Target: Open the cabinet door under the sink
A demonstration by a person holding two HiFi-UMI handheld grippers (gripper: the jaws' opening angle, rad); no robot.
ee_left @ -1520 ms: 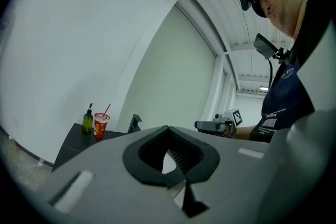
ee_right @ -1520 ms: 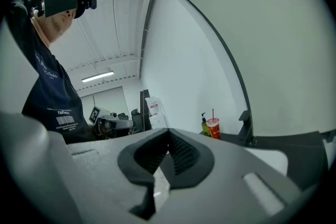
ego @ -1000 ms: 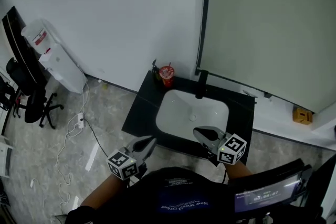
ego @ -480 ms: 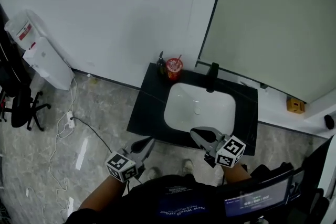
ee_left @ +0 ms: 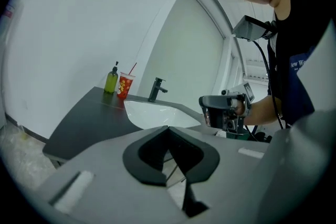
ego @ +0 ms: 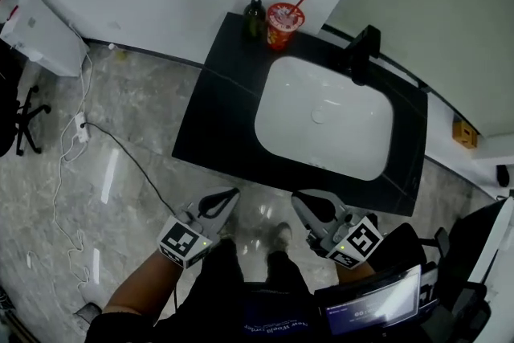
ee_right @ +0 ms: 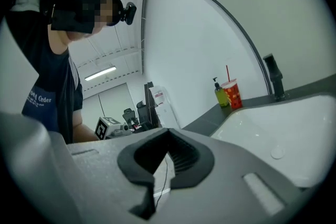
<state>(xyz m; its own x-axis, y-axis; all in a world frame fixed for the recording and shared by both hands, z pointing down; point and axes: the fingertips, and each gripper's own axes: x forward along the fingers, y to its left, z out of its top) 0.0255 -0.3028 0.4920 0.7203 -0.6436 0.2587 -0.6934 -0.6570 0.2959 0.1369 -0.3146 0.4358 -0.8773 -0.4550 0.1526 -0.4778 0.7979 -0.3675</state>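
The black counter (ego: 215, 118) with its white sink basin (ego: 325, 120) fills the middle of the head view; the cabinet door under it is hidden beneath the top. My left gripper (ego: 229, 194) hangs just in front of the counter's front edge, left of the basin, shut and empty. My right gripper (ego: 299, 199) hangs beside it, below the basin's front, also shut with nothing held. In the left gripper view the left gripper (ee_left: 168, 127) points at the counter's front corner. In the right gripper view the right gripper (ee_right: 168, 131) faces along the sink.
A black faucet (ego: 361, 52), a green soap bottle (ego: 255, 12) and a red cup with a straw (ego: 283, 22) stand at the counter's back. A white water dispenser (ego: 36, 32), a cable (ego: 120, 149) and an office chair (ego: 16, 124) lie left on the marble floor.
Both grippers have sunk from over the sink's front rim to below the counter's front edge. The head has tipped further down, so the counter looks larger and nearer.
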